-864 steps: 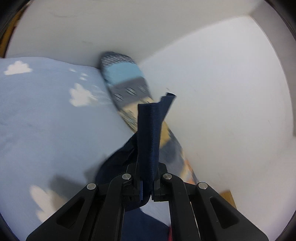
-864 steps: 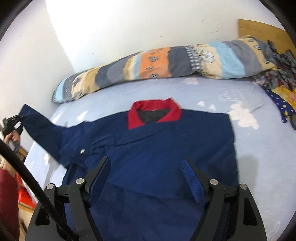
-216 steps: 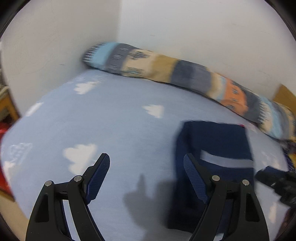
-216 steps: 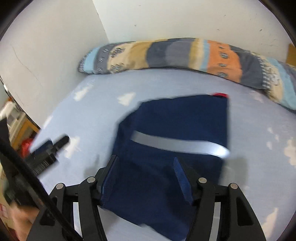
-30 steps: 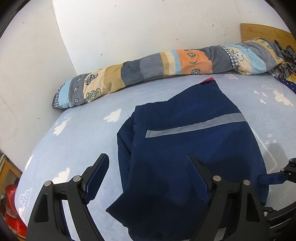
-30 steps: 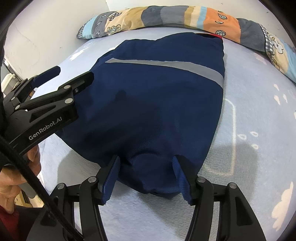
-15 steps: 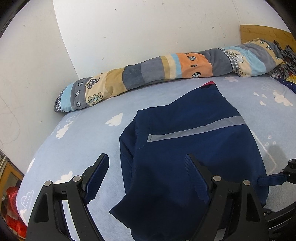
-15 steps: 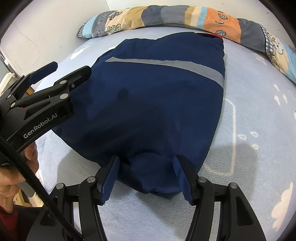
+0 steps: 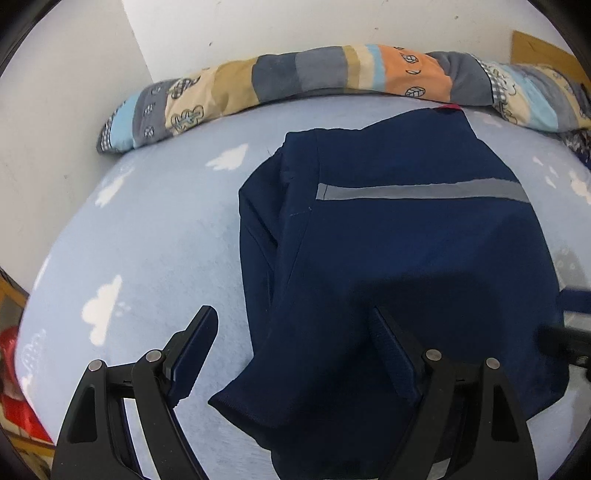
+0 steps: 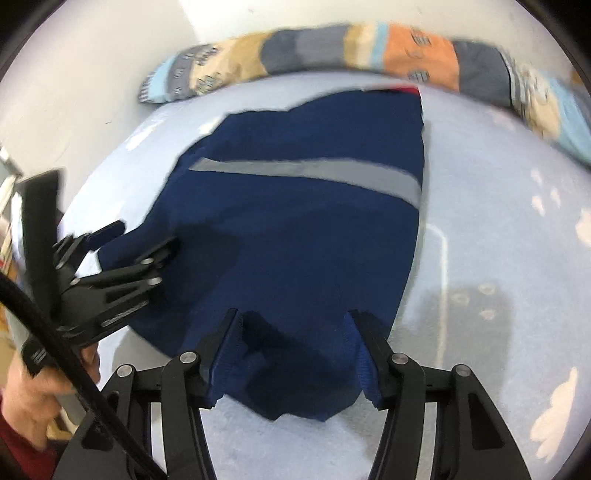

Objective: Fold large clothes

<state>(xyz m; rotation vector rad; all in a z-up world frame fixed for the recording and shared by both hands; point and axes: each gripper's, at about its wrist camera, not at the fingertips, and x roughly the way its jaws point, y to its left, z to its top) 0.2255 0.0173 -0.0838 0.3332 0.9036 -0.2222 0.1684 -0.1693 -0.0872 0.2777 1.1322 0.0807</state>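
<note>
A navy jacket (image 9: 399, 258) with a grey reflective stripe (image 9: 417, 192) and a red collar (image 9: 448, 107) lies folded on the light blue bed sheet (image 9: 147, 229). It also shows in the right wrist view (image 10: 295, 229). My left gripper (image 9: 291, 354) is open, its jaws astride the jacket's near left corner. It shows from the side in the right wrist view (image 10: 125, 240). My right gripper (image 10: 291, 343) is open, its jaws astride the jacket's near hem. Its tip shows blurred in the left wrist view (image 9: 569, 325).
A long patchwork pillow (image 9: 332, 77) lies along the white back wall (image 9: 295, 29). The sheet carries white cloud prints (image 9: 99, 310). A wooden headboard (image 9: 543, 55) is at the far right. A red object (image 9: 14, 398) sits past the bed's left edge.
Both grippers have moved closer over the jacket's near edge and stayed open. The right wrist view is now blurred by motion. The jacket has not moved.
</note>
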